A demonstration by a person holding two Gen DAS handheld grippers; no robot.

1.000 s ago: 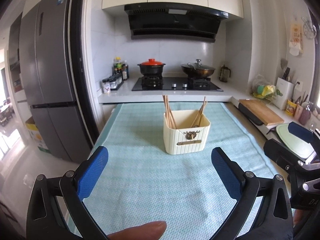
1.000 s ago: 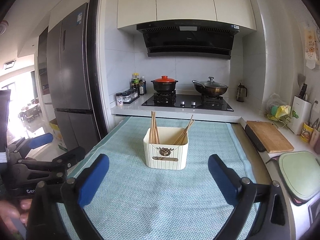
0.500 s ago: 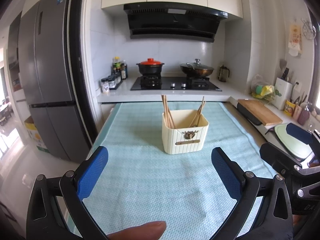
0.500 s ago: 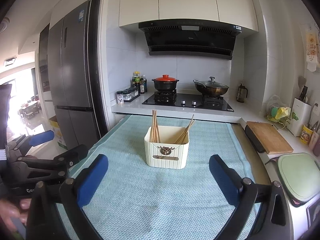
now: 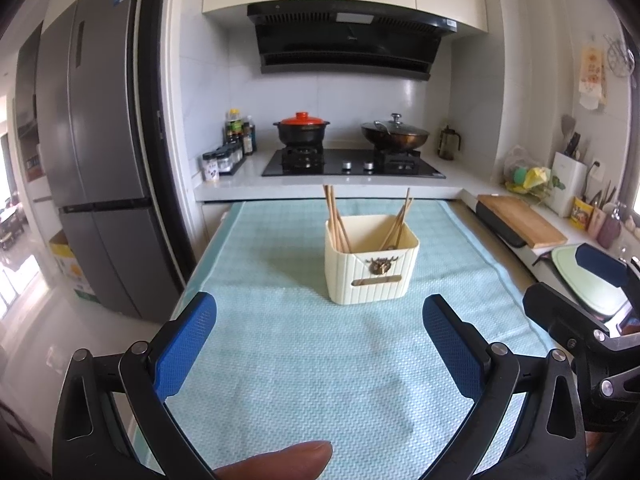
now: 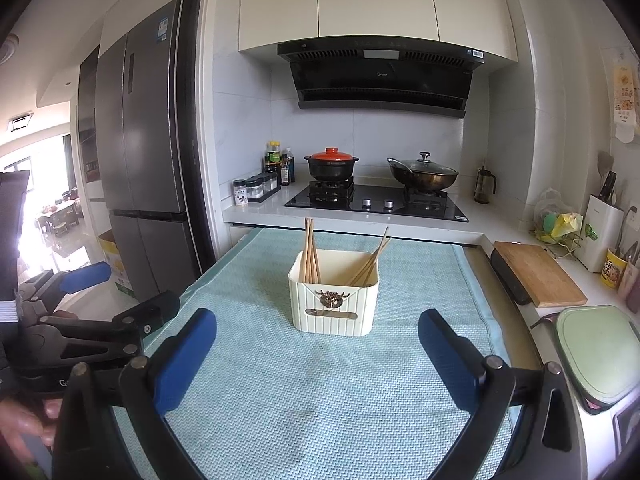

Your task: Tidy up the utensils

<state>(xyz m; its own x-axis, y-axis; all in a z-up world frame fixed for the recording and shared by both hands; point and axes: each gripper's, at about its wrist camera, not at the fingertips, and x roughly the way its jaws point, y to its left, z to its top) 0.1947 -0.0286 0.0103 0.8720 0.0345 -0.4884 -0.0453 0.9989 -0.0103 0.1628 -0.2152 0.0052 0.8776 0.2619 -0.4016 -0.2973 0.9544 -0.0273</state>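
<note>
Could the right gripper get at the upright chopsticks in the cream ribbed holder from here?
Probably yes: the right gripper is open, and only bare teal mat lies before the wooden chopsticks in the holder.

Work surface before my jaws: a table covered by a light teal woven cloth (image 5: 280, 360), lying flat and reaching the white countertop (image 6: 264, 210) at its far edge. Directly on the cloth, near its centre, stands one cream ribbed holder (image 6: 334, 300), upright, containing wooden chopsticks (image 6: 310, 252) in two leaning groups.
</note>
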